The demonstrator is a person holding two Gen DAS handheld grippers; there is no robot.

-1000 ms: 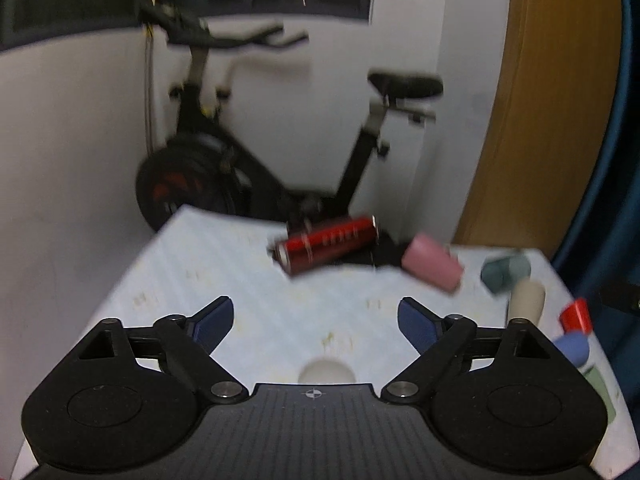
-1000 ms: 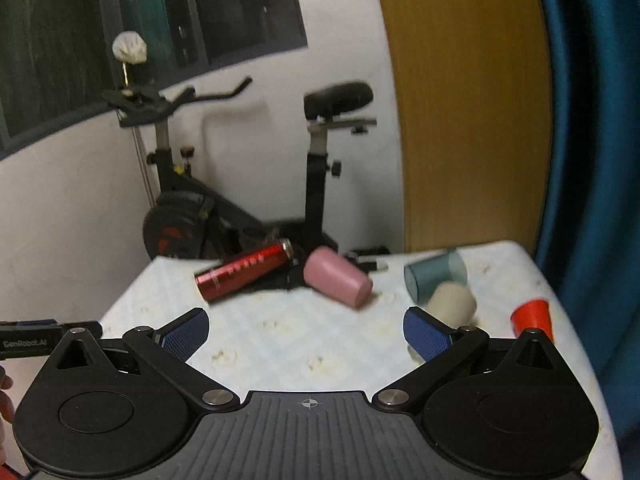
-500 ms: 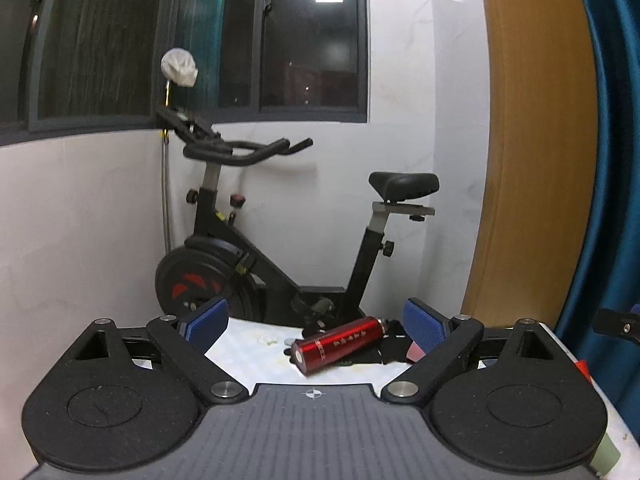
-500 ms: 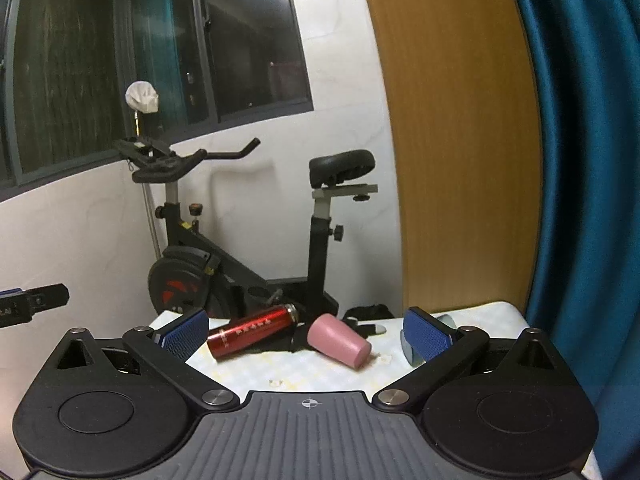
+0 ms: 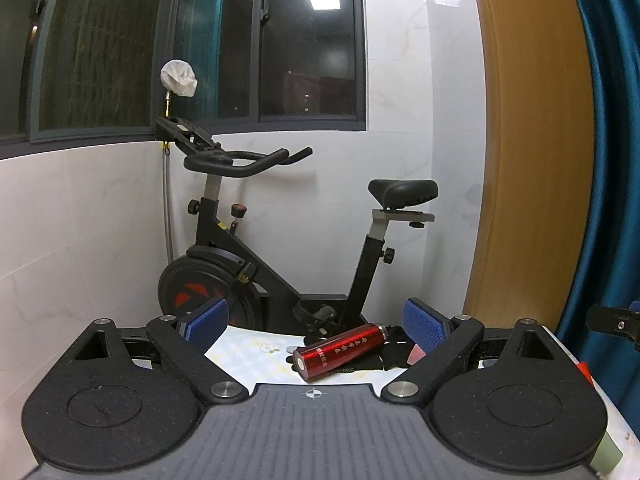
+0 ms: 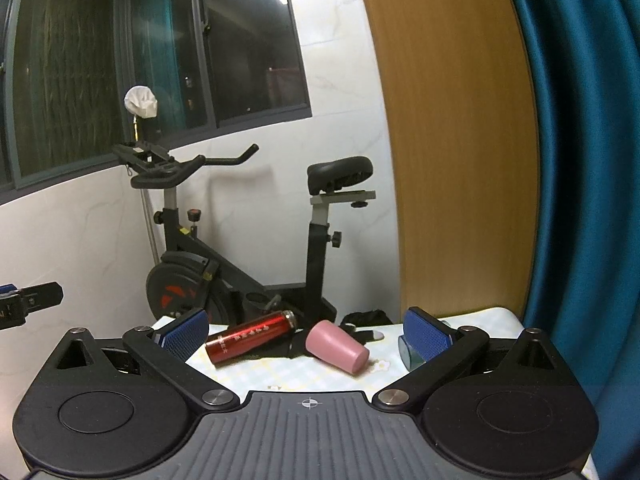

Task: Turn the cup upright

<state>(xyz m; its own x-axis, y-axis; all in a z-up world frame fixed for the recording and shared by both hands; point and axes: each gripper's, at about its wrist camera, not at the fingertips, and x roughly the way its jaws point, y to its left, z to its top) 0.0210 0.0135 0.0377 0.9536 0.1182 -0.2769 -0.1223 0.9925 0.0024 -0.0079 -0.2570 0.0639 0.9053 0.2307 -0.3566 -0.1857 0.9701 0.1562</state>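
Jaws of both the left gripper point(image 5: 316, 326) and right gripper point(image 6: 306, 332) gape empty; the pink plastic cup point(image 6: 336, 345) lies sideways on the table, nothing flipped yet.

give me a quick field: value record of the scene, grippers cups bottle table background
left gripper: open, empty, raised above the near table edge
right gripper: open, empty
pink cup: on its side, beside the bottle
red bottle: lying on its side
teal cup: mostly hidden behind the right gripper's finger
table: pale checked cover
black cloth: behind the pink cup
background: exercise bike, dark window
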